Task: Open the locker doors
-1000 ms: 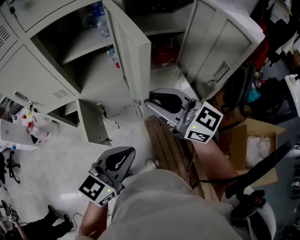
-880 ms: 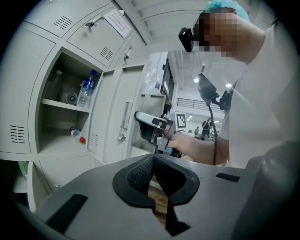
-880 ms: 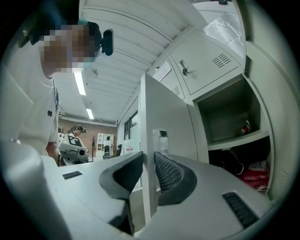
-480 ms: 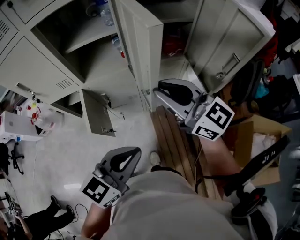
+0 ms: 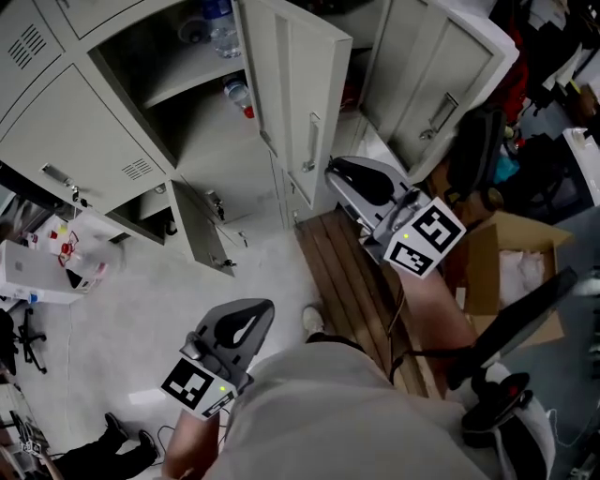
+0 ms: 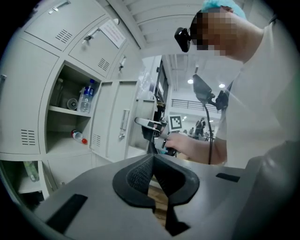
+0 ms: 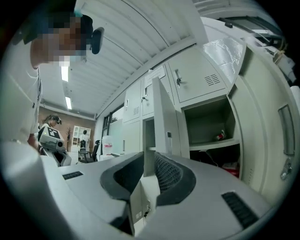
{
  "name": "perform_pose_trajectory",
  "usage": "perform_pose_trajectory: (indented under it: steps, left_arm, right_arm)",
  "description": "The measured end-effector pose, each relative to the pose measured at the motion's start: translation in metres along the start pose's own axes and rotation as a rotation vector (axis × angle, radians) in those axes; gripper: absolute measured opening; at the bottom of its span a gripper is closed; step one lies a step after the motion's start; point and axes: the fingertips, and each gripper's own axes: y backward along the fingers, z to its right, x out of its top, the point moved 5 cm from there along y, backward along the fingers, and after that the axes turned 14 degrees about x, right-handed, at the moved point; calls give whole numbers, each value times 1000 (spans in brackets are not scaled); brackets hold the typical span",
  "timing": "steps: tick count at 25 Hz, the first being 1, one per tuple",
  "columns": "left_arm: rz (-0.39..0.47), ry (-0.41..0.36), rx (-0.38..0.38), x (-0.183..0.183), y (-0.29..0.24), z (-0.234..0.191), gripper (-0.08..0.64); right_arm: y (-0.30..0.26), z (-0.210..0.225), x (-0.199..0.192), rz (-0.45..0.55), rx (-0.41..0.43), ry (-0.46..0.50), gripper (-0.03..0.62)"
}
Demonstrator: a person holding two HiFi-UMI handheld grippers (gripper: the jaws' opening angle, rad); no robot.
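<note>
Grey lockers fill the top of the head view. The tall middle door (image 5: 300,84) stands swung out, its handle (image 5: 312,141) facing me. A second door (image 5: 436,75) hangs open at the right, and a small lower door (image 5: 202,234) is ajar. My right gripper (image 5: 336,172) (image 7: 149,159) hovers just right of the middle door's lower edge, apart from it. Its jaws have just been closing, a narrow gap remains, and nothing is between the pads. My left gripper (image 5: 258,309) (image 6: 153,159) is low over the floor, shut and empty.
Closed lockers (image 5: 84,141) sit at the left. Bottles (image 5: 220,28) stand on the open compartment's shelf. A slatted wooden platform (image 5: 347,272) lies under the right arm. A cardboard box (image 5: 511,272) and a chair (image 5: 487,150) crowd the right, and a white box (image 5: 37,272) the left.
The middle door now shows its handled face instead of its edge, having swung wider. The right gripper stays beside the door's lower edge. The left gripper has shifted slightly over the floor.
</note>
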Motion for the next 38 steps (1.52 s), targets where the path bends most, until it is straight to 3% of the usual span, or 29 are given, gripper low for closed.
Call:
perform_pose_trajectory:
  steps: [7, 13, 20, 24, 38]
  left_arm:
    - [11, 6, -16, -17, 70, -5, 11]
    - [8, -17, -5, -37, 131, -8, 11]
    - [16, 10, -14, -59, 183, -8, 11]
    - [12, 19, -31, -70, 204, -6, 11]
    - [19, 45, -17, -99, 254, -14, 11]
  right_arm:
    - [-12, -74, -19, -64, -54, -40, 60]
    - [-33, -158, -41, -147, -27, -61, 52]
    - [-42, -236, -66, -188, -29, -126, 48]
    - [-53, -277, -74, -231, -4, -95, 46]
    - [-88, -345, -78, -275, 51, -51, 41]
